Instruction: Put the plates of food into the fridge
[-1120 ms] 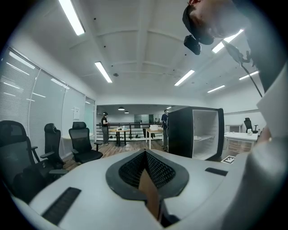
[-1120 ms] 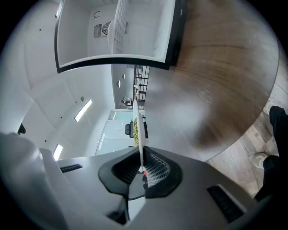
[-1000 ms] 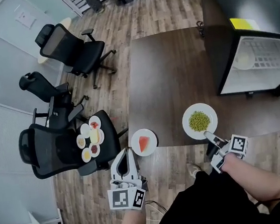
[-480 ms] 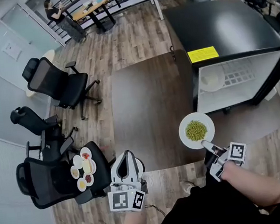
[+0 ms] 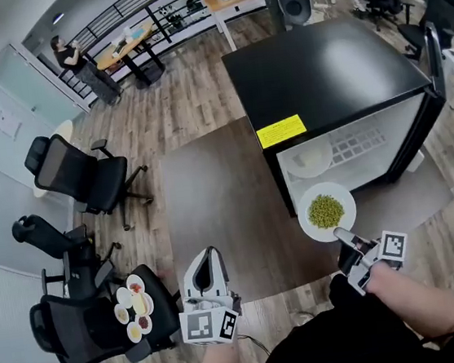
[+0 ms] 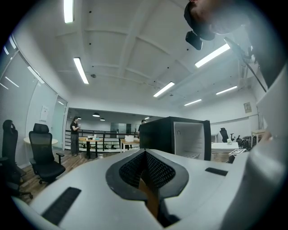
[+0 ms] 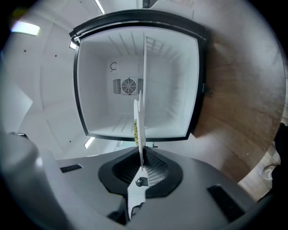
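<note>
Right gripper (image 5: 341, 237): jaws clamped on the near rim of the plate of green peas (image 5: 326, 210). The rim grip leaves the rest of the plate free to go in first.
Plate of green peas: held level so the food stays put, just in front of the fridge (image 5: 329, 74), at its open mouth and not yet inside.
Right gripper view: the plate shows edge-on between the pads (image 7: 150, 168), and the white fridge cavity lies straight ahead. Judged aligned for insertion.
Fridge door (image 5: 432, 48): swung wide to the far side of the fridge, so the opening is unobstructed.
White dish (image 5: 310, 159): already on the shelf inside the fridge, toward the left of the opening. The incoming plate will need the free shelf area beside it.
Left gripper (image 5: 207, 257): jaws together with nothing between them, well apart from the fridge, on the side away from the door. Judged parked clear of the carrying hand.
Small plates of food (image 5: 134, 309): on an office chair (image 5: 73, 331), far from the fridge, awaiting transfer.
</note>
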A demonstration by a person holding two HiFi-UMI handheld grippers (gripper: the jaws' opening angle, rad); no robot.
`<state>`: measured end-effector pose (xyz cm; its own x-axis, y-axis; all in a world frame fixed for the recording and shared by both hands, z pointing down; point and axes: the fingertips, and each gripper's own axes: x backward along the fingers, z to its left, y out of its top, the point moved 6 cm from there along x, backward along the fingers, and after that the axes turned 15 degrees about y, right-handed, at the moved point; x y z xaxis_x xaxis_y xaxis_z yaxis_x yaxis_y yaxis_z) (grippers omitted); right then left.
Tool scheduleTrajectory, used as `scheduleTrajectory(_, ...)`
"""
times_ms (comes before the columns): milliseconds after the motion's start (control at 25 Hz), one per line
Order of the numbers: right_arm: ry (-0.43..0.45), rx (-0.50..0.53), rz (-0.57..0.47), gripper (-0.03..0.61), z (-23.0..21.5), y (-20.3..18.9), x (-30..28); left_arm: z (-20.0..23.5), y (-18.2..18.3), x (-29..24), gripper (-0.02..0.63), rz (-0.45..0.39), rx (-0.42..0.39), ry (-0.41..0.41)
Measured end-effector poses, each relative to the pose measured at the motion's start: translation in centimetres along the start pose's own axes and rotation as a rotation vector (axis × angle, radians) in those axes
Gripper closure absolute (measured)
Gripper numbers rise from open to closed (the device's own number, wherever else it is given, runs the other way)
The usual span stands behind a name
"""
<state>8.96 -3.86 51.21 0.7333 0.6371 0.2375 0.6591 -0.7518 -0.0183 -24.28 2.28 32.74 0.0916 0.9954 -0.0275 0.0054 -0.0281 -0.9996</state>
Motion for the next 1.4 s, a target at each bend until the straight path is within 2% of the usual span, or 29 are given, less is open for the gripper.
scheduleTrajectory(240,0.022,0.031,-0.078,0.558,1.7,5.1,0.4,-2.7,1.4,-3.3,0.607,-0.034,-0.011,-0.039)
scheduleTrajectory(640,0.014,0.057,-0.150,0.558,2.4,12.9,0.9,-6.8,3.4,-8.1,0.607,-0.064,-0.018,-0.050)
scheduleTrajectory(1040,-0.011,0.059,-0.185,0.558,1.9,18.7,0.1,-8.1,3.0,-11.5,0.607,-0.050,-0.006,-0.006)
scheduleTrajectory(1400,-0.060,0.049,-0.211,0.558,1.1,21.9,-0.7,-9.1,2.9,-13.9,0.607,-0.035,-0.004,0.006)
